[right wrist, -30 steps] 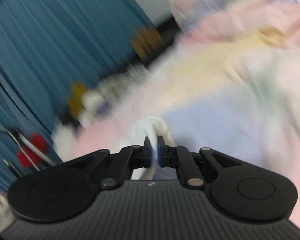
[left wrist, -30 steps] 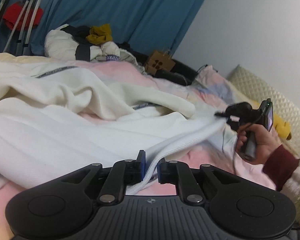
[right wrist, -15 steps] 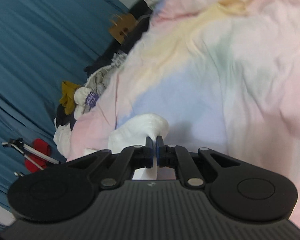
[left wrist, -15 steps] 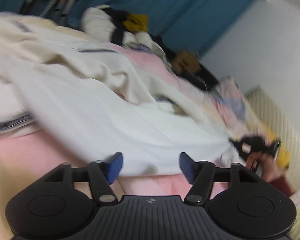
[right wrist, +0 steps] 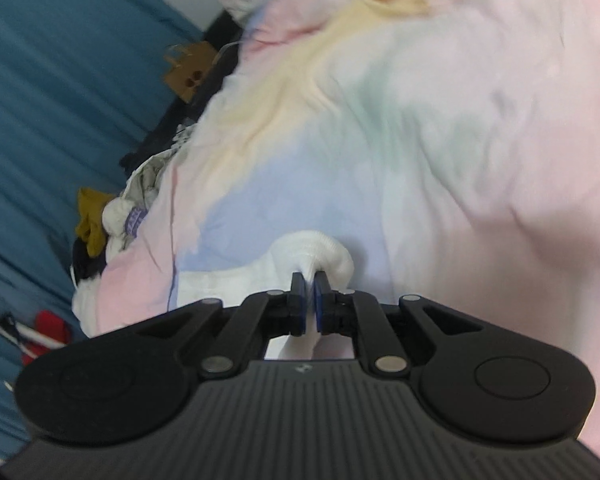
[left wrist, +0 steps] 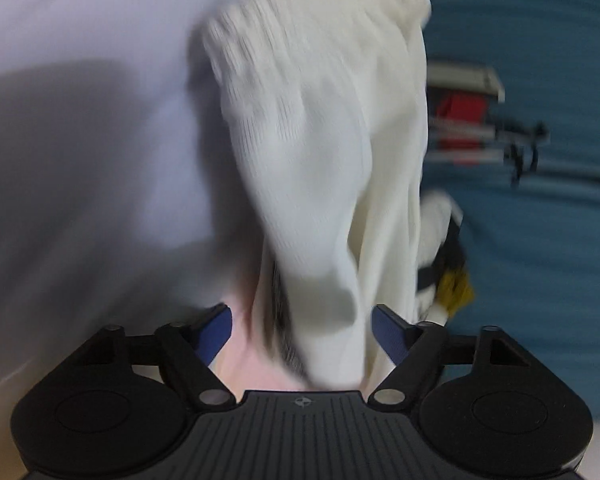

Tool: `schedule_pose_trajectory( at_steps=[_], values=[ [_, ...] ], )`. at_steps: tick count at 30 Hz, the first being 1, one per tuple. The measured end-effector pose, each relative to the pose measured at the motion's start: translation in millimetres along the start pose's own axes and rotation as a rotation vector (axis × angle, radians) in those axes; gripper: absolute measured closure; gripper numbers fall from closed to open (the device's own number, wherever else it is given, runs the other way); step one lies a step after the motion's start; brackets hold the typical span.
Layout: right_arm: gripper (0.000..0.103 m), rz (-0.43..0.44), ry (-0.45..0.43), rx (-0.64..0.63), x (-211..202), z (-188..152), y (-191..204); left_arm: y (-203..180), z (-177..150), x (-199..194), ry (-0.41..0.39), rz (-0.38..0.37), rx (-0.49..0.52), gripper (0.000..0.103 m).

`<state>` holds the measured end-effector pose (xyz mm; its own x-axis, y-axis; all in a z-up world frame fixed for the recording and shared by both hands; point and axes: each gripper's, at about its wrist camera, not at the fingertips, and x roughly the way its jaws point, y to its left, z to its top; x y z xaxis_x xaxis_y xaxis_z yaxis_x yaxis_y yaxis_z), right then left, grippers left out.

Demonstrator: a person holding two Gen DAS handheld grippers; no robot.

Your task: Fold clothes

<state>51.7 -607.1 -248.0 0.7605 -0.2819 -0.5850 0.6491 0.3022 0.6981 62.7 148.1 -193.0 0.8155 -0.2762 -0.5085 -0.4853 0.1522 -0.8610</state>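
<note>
Left gripper [left wrist: 302,330]: jaws spread wide, gripping nothing; the white knit garment [left wrist: 324,128] hangs in front of it and falls between the blue pads [left wrist: 216,330], contact uncertain in the motion blur. Right gripper [right wrist: 309,294]: jaws closed on a bunched fold of the same garment [right wrist: 312,248], above a pastel bedspread [right wrist: 440,120]. Blue curtain [right wrist: 60,80] behind.

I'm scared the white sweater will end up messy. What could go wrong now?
Only the right gripper pinches the white sweater, on one small bunch, so it might slip out. The left gripper is open with cloth hanging between its fingers; closing now could grab a random fold. The left view is blurry, so that hand seems to be moving fast and may tangle the sweater.
</note>
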Motion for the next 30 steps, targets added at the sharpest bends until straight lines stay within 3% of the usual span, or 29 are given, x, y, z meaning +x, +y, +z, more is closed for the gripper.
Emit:
schedule_pose_trajectory(
  at_steps=[2,3,4,5,6,9,10,11,17,23,26,30],
  values=[
    [0.086,0.003,0.012,0.005,4,-2,0,-5,3,-3,-0.056,-0.015,0.003,0.042],
    [0.083,0.004,0.018,0.008,6,-2,-1,-8,4,-5,-0.084,-0.022,0.015,0.057],
    [0.078,0.005,0.024,0.011,8,-3,-1,-10,8,-7,-0.097,-0.026,0.014,0.077],
    [0.077,0.010,0.028,0.014,10,-3,-1,-12,11,-10,-0.105,-0.028,0.017,0.089],
    [0.077,0.015,0.029,0.012,11,-3,-1,-14,14,-12,-0.113,-0.030,0.020,0.094],
    [0.080,0.018,0.029,-0.015,13,-5,1,-26,21,-28,-0.146,-0.022,0.040,0.096],
    [0.092,0.017,0.021,-0.015,10,-4,1,-34,22,-35,-0.159,-0.018,0.060,0.096],
    [0.095,0.016,0.012,-0.016,7,-4,1,-43,23,-42,-0.172,-0.013,0.082,0.096],
    [0.098,0.012,-0.038,-0.019,-12,-1,3,-90,54,-102,-0.279,0.029,0.300,0.097],
    [0.098,0.039,-0.136,-0.029,-50,7,6,-87,82,-129,-0.166,0.100,0.382,0.097],
    [0.098,-0.074,-0.121,-0.043,-55,4,1,-66,88,-143,-0.110,0.155,0.417,0.096],
    [0.098,-0.244,0.012,-0.003,-33,-7,-24,-21,97,-137,-0.033,0.287,0.447,0.096]
  ],
)
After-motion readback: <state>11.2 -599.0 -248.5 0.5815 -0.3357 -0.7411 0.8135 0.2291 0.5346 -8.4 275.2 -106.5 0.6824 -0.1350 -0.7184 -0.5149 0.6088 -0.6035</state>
